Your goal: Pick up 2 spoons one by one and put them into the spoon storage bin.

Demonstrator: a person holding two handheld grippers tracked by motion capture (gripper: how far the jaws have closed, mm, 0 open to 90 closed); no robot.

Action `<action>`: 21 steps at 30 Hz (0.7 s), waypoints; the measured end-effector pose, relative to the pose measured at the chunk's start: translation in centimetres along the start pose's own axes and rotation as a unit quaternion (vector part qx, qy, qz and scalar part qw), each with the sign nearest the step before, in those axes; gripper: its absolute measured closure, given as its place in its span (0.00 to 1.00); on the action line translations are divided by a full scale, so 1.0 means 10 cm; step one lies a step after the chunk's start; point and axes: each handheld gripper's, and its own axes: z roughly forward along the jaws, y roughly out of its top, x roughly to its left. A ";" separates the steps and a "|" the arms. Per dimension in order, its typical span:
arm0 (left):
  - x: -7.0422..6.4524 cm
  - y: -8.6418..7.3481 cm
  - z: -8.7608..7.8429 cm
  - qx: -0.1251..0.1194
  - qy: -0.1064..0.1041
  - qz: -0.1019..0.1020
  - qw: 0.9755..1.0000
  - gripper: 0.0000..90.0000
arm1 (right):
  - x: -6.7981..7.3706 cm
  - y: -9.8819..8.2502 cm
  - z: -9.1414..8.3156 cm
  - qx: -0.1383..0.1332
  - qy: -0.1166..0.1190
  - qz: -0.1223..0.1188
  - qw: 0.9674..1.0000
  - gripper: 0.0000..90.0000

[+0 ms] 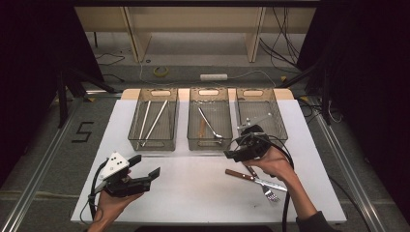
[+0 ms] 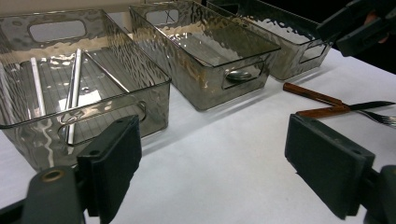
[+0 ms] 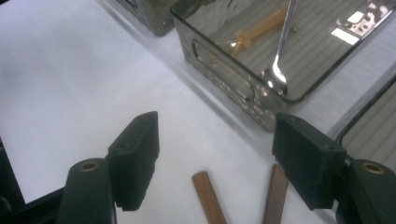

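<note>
So far chopsticks (image 1: 153, 122) and a spoon (image 1: 210, 123) sit binned, while the open, empty right gripper (image 3: 215, 158) hovers over knife (image 1: 254, 178) and fork (image 1: 266, 189) at the table's four o'clock.

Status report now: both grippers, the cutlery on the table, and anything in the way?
Left gripper open, empty. Right gripper open above knife and fork handles, not touching. Spoon in middle bin. Nothing in the way.
</note>
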 end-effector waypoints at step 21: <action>-0.01 0.01 0.02 0.000 -0.004 -0.003 1.000 0.20 | 0.00 -0.31 0.09 0.043 0.015 -0.019 0.999 0.33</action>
